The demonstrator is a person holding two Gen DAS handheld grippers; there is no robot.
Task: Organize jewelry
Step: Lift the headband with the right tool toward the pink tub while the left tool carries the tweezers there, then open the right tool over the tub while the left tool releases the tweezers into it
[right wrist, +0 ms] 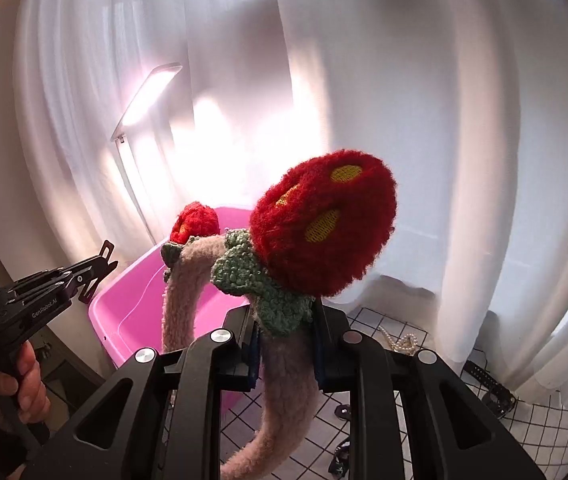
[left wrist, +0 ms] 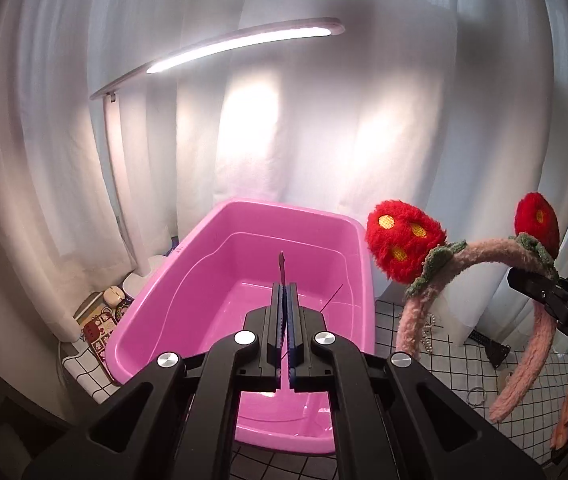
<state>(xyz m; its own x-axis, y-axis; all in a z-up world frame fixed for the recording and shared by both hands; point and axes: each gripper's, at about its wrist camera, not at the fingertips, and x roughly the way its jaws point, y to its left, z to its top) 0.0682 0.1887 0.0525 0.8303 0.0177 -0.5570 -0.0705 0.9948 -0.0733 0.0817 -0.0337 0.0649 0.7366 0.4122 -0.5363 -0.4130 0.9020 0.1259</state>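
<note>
A fuzzy pink headband (left wrist: 480,250) with two red strawberry ears is held in the air to the right of a pink plastic tub (left wrist: 336,224). My right gripper (right wrist: 286,336) is shut on the headband (right wrist: 288,364) near one green-leafed ear. It also shows in the left wrist view (left wrist: 532,280). My left gripper (left wrist: 284,292) is shut on a thin dark hairpin (left wrist: 282,268) and holds it over the tub. The left gripper also shows in the right wrist view (right wrist: 101,266), left of the tub (right wrist: 123,320).
A white grid-patterned cloth (left wrist: 436,364) covers the table. A pearl necklace (right wrist: 402,342), a metal ring (left wrist: 476,396), a black strap (right wrist: 488,384) and small dark pieces (right wrist: 342,412) lie on it. A lit desk lamp (left wrist: 243,42) and white curtains stand behind. Small boxes (left wrist: 99,320) sit left of the tub.
</note>
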